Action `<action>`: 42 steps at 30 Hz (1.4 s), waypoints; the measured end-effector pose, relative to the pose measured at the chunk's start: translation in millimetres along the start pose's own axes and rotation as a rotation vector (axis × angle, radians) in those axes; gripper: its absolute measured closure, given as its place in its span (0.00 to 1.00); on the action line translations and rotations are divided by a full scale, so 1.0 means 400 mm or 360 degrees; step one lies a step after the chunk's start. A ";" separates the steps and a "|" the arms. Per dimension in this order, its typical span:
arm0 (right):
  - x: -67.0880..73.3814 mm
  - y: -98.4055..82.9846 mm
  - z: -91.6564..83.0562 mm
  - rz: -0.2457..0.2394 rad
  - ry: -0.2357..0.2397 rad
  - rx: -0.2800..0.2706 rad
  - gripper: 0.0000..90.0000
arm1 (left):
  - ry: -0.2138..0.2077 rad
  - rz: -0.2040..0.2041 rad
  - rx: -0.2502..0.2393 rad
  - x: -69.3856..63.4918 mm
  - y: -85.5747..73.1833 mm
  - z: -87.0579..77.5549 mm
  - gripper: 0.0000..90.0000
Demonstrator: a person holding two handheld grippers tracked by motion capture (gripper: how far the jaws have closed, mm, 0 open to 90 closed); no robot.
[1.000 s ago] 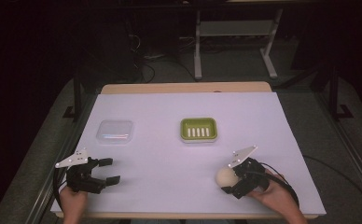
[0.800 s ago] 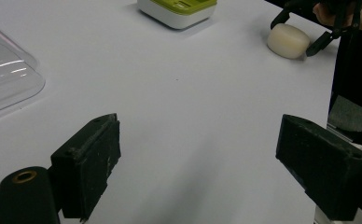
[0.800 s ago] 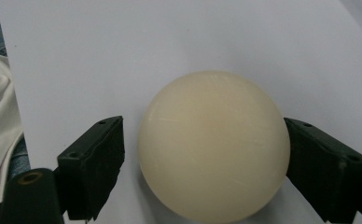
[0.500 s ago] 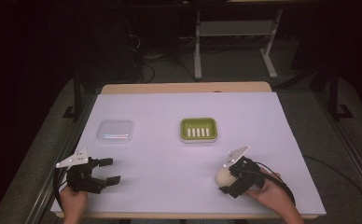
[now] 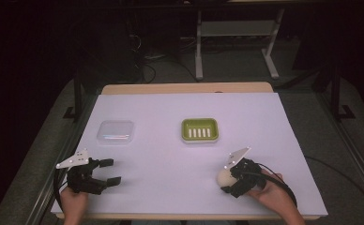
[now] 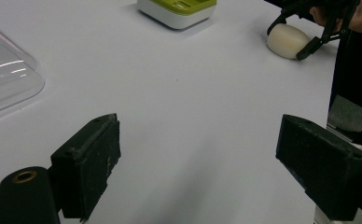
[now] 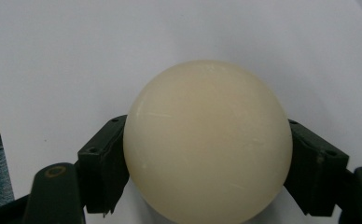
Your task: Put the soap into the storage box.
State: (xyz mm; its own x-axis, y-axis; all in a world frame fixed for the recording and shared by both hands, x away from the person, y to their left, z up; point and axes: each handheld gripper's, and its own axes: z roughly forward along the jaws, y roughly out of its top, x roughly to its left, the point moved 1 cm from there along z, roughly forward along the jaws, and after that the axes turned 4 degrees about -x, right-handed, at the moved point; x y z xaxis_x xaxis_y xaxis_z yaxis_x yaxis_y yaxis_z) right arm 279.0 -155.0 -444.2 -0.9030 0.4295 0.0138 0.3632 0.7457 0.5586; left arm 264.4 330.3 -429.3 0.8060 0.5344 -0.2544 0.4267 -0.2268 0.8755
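Soap (image 7: pixel 207 140), a cream-coloured rounded bar, sits between the jaws of your right gripper (image 5: pixel 228 179), near the front right of the white table (image 5: pixel 264 122). In the right gripper view both black pads press against its sides, so the jaws are closed onto it at about the bar's width. In the left gripper view the soap (image 6: pixel 287 41) looks to be resting on the table surface or just above it; you cannot tell which.

Ahead of the soap and slightly to its left stands the green soap dish (image 5: pixel 199 130), with a white base and a row of white slots in its floor. Bare tabletop lies between bar and dish. Well to the left lies a clear plastic lid (image 5: pixel 116 131), flat on the table; its edge (image 6: pixel 6 79) shows at the left of the left gripper view.

Your left gripper (image 5: pixel 109 171) hovers at the front left with its jaws spread wide and nothing between them, well apart from lid, dish and soap.

No brand, label or writing can be read on any item.

Against a second ago, your right gripper and the soap have shifted a little to the left along the front of the table. Your left gripper, the dish and the lid sit where they were.
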 end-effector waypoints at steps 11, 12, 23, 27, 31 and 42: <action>0.001 0.002 -0.001 0.0011 -0.0006 0.0007 0.27 | 0.0001 -0.0001 -0.0008 -0.001 0.000 -0.001 0.15; 0.002 0.002 -0.001 0.0012 -0.0006 0.0007 0.27 | 0.0003 -0.0004 -0.0007 -0.001 0.000 -0.001 0.15; -0.002 0.010 -0.007 0.0016 0.0019 0.0002 0.27 | -0.0001 0.0000 -0.0008 -0.003 -0.001 0.001 0.15; -0.008 0.024 -0.016 0.0011 0.0022 -0.0026 0.27 | 0.0003 -0.0012 -0.0014 -0.004 -0.001 -0.001 0.15; -0.021 0.041 -0.021 0.0018 0.0021 -0.0039 0.27 | 0.0000 -0.0005 -0.0015 -0.004 -0.001 -0.001 0.15; -0.065 0.073 -0.018 0.0048 0.0045 -0.0083 0.27 | 0.0001 -0.0005 -0.0020 -0.004 -0.001 -0.003 0.15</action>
State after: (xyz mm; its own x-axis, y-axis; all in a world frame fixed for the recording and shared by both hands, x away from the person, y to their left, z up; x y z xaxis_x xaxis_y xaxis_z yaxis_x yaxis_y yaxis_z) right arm 311.3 -148.0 -422.2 -0.8982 0.4363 0.0541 0.3785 0.7049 0.5998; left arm 262.4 330.3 -428.9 0.8042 0.5359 -0.2570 0.4244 -0.2149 0.8796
